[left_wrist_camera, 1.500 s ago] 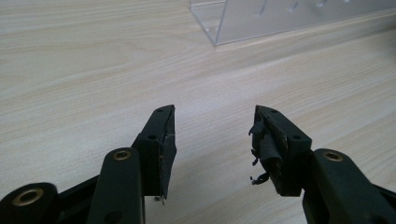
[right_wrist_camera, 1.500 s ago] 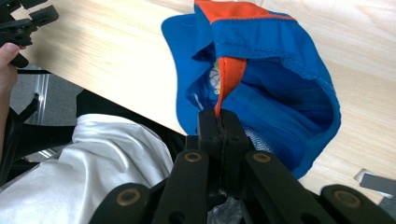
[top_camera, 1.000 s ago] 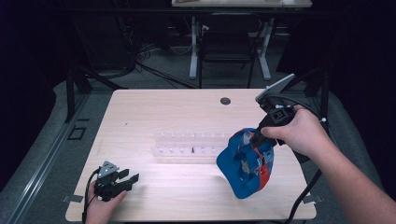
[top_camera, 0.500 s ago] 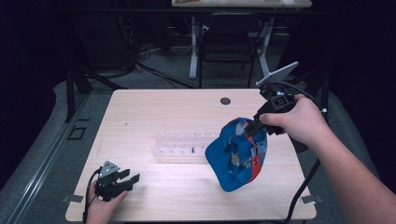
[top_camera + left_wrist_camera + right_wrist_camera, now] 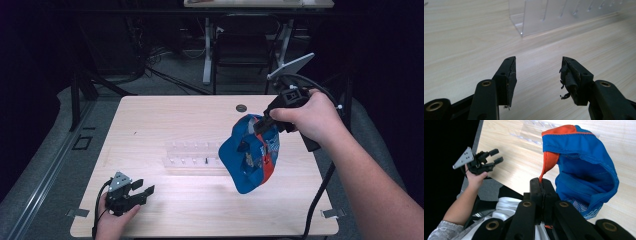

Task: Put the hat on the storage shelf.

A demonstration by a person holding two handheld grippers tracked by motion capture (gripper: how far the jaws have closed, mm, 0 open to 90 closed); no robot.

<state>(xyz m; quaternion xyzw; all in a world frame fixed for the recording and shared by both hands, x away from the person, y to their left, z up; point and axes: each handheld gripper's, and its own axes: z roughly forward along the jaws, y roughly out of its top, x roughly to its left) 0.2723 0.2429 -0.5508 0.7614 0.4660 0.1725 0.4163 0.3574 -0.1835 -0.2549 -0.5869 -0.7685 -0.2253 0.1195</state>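
Observation:
A blue and orange fabric garment (image 5: 250, 155) hangs in the air over the right half of the table, held from its top edge by my right gripper (image 5: 262, 125). In the right gripper view the jaws are shut on an orange strip of the garment (image 5: 584, 162), with the gripper (image 5: 541, 183) pinching it tight. My left gripper (image 5: 142, 192) rests low at the front left corner of the table, open with nothing between its fingers (image 5: 507, 75). A clear plastic rack (image 5: 195, 155) with slots lies at the table's middle, also the rack (image 5: 564, 15) ahead of the left jaws.
The light wooden table (image 5: 165, 120) has a small dark round hole (image 5: 241, 107) near its far edge. A chair and desk legs (image 5: 240, 50) stand beyond the table. A cable (image 5: 320, 195) trails down from the right gripper past the table's right edge.
The right gripper has lifted the garment higher and moved it left toward the rack. The left gripper has stayed in place.

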